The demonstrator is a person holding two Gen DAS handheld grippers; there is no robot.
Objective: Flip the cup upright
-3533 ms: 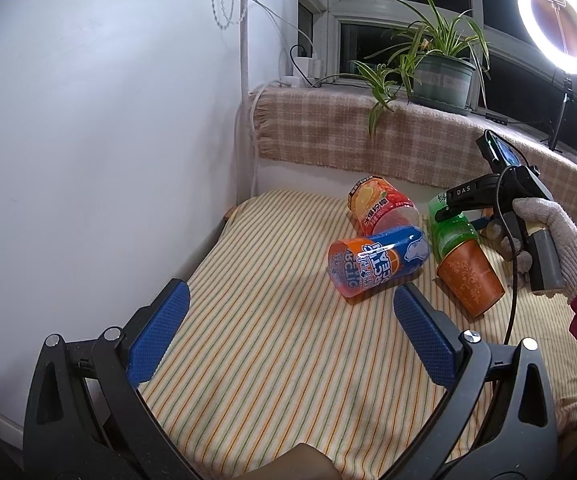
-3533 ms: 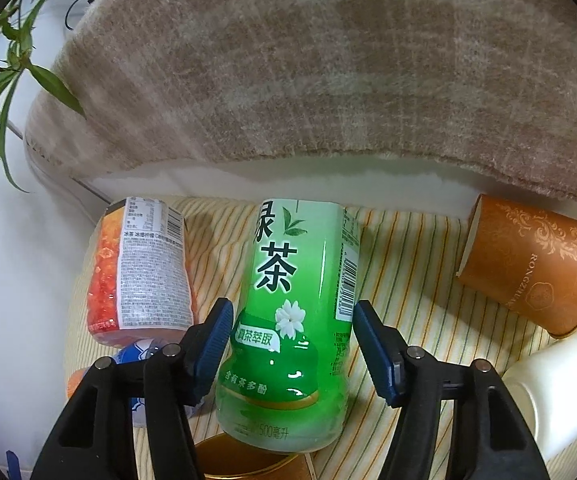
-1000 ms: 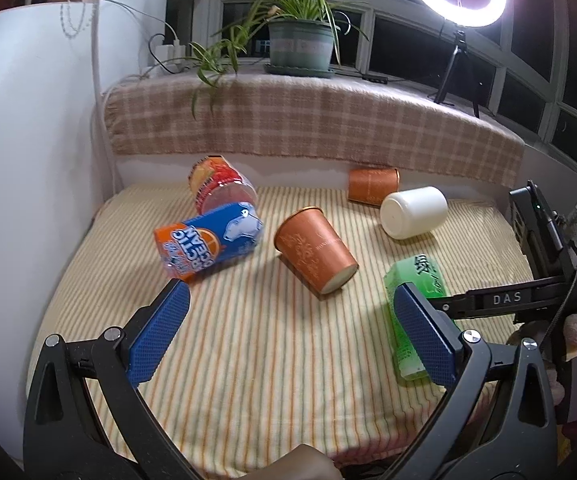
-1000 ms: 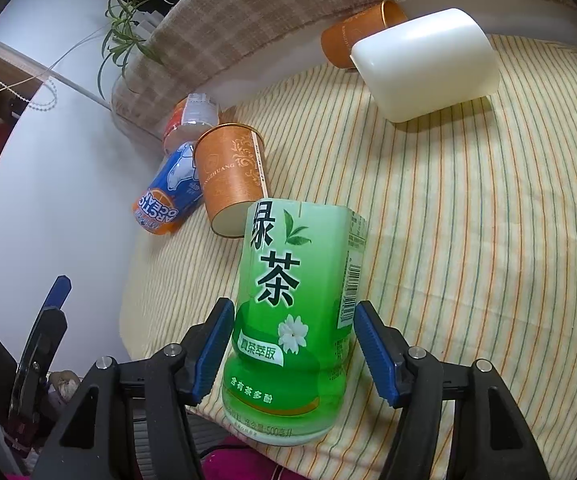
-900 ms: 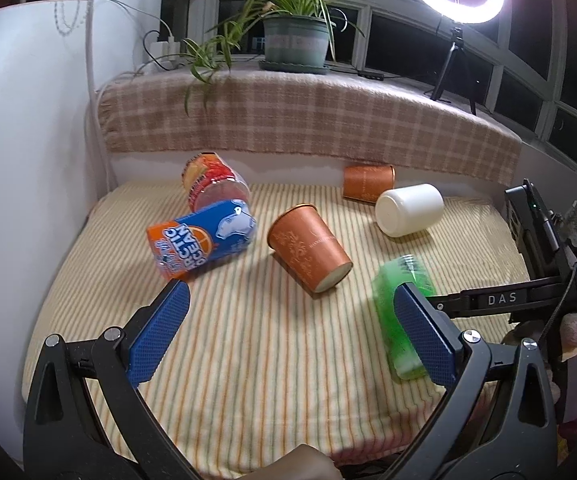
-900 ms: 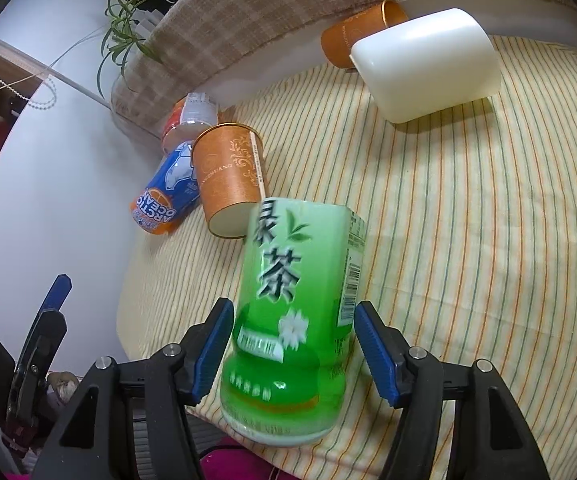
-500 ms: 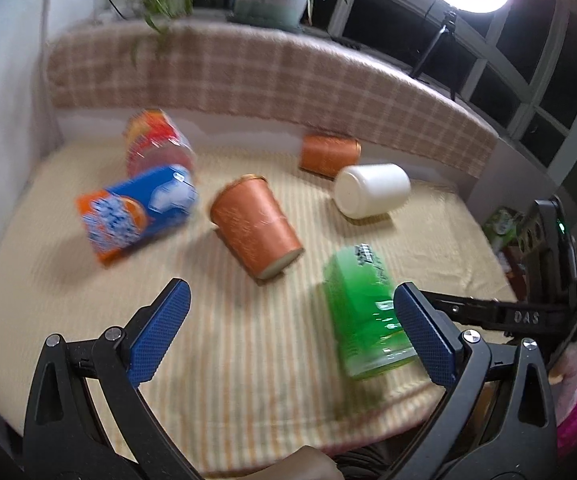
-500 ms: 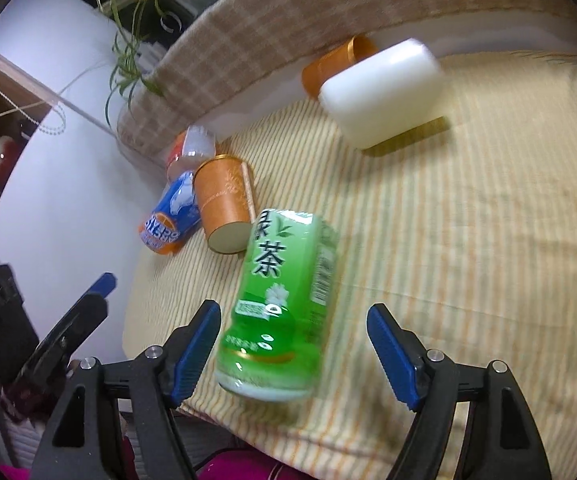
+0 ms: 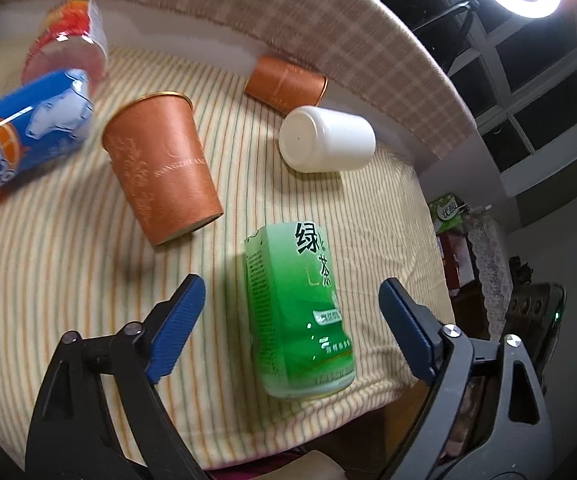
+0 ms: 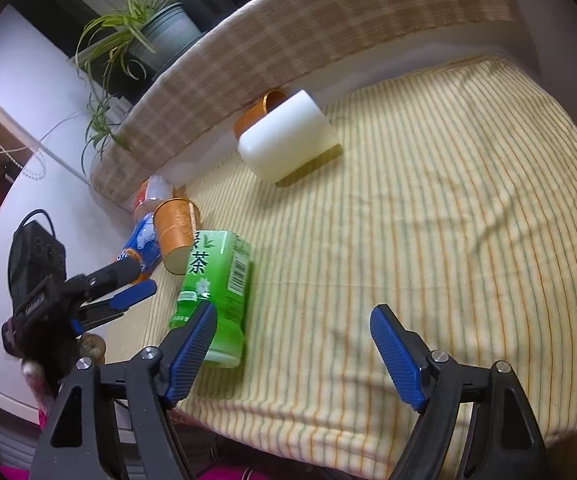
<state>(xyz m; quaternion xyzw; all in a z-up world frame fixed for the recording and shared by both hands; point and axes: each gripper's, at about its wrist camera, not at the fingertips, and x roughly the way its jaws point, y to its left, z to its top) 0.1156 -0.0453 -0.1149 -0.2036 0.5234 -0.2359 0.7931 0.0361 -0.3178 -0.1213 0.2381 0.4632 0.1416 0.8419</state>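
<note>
A green tea bottle (image 9: 300, 312) lies on its side near the front edge of the striped cloth (image 9: 68, 280); it also shows in the right wrist view (image 10: 214, 276). My left gripper (image 9: 292, 328) is open, its blue pads on either side of the bottle and above it. My right gripper (image 10: 292, 352) is open and empty, drawn back to the right of the bottle. An orange paper cup (image 9: 164, 168) lies on its side left of the bottle. A white cup (image 9: 326, 144) and a second orange cup (image 9: 286, 84) lie at the back.
A blue and orange bottle (image 9: 20, 136) and a red-labelled bottle (image 9: 68, 40) lie at the left. A checked cloth ledge (image 10: 328, 20) with a potted plant (image 10: 152, 28) runs behind. The front edge of the striped cloth (image 10: 328, 420) is close.
My right gripper has let go of the green bottle, opened and pulled back to the right. The bottle now lies on the cloth. My left gripper has swung over to it.
</note>
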